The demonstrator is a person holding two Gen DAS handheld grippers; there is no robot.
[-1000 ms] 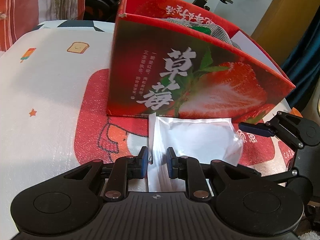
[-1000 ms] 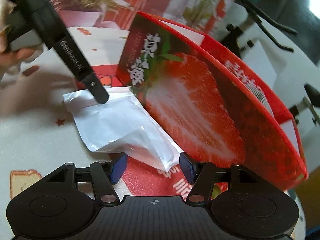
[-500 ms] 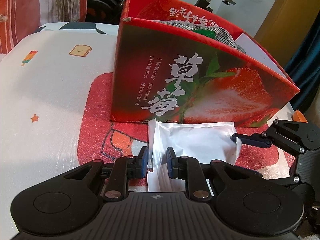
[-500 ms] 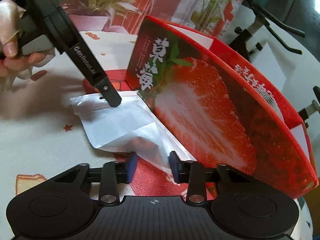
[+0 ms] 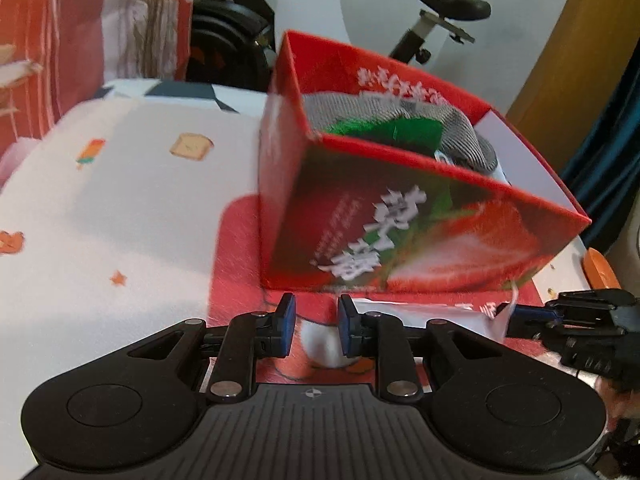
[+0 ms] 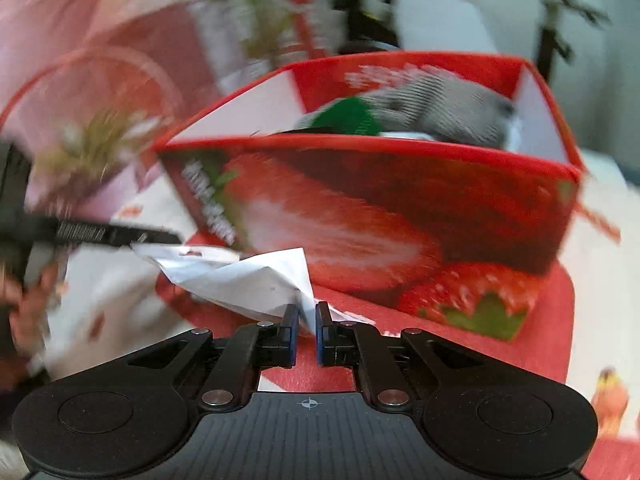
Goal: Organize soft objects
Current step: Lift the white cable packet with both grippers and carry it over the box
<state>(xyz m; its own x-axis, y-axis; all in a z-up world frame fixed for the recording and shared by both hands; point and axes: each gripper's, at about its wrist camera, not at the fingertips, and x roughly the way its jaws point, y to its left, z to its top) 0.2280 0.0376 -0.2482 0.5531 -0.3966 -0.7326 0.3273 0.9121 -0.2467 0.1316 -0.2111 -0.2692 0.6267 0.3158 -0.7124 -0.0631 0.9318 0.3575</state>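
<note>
A white plastic pouch (image 6: 248,284) lies crumpled in front of the red strawberry box (image 6: 360,200). My right gripper (image 6: 306,320) is shut on one corner of it. In the left wrist view the pouch (image 5: 432,312) stretches from my right gripper (image 5: 516,316) towards my left gripper (image 5: 313,326). The left jaws are opening, and only the printed mat shows between them. Seen from the right wrist, the left gripper (image 6: 168,236) hovers at the pouch's far end. Inside the box (image 5: 400,240) lies grey fabric (image 5: 460,136) with a green piece on it.
The box stands on a white cloth (image 5: 120,220) printed with a red patch, toast and stars. An exercise bike (image 5: 440,12) and red-patterned hangings stand behind it. An orange object (image 5: 600,272) sits at the right edge. A person's hand (image 6: 24,304) holds the left gripper.
My right gripper has closed on the pouch's corner and rolled upright. My left gripper has let go of the pouch and risen. The pouch is now bunched up.
</note>
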